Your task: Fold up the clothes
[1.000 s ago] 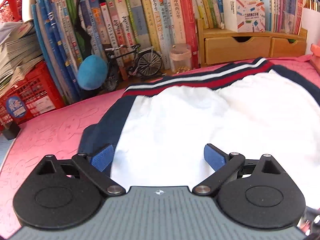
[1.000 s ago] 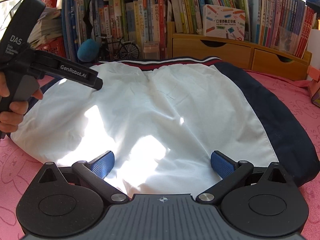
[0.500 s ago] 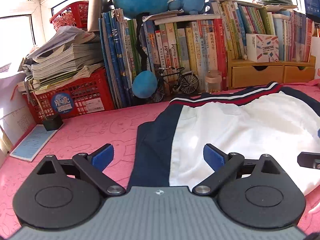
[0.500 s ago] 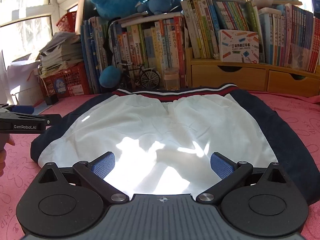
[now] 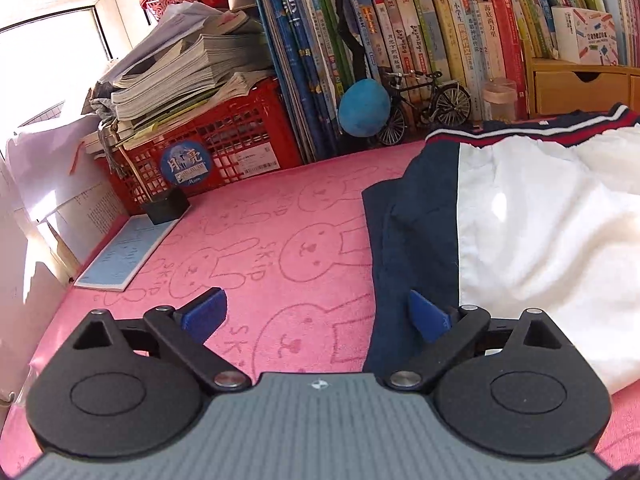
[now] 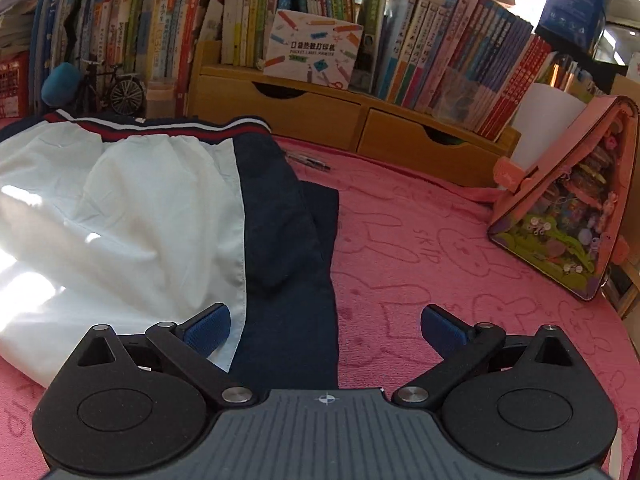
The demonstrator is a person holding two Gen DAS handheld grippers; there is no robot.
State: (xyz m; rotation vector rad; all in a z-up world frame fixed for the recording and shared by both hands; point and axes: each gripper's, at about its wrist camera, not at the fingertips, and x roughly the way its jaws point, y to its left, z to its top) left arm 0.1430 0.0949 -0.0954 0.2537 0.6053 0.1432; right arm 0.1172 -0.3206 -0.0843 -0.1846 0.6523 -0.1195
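Observation:
White shorts with navy side panels and a red, white and navy waistband lie flat on the pink rabbit-print cloth. My left gripper is open over the shorts' left navy edge, its right blue pad above the navy cloth and its left pad above the pink cloth. My right gripper is open over the right navy panel, its left pad near the white-navy seam. Neither gripper holds anything.
Rows of books line the back, with a red basket of papers, a blue plush ball, a model bicycle and wooden drawers. A blue notepad lies left. A pink case stands right.
Both grippers have swung outward from the shorts' middle: the left now faces the left navy edge, the right faces the right navy panel. The shorts lie unmoved.

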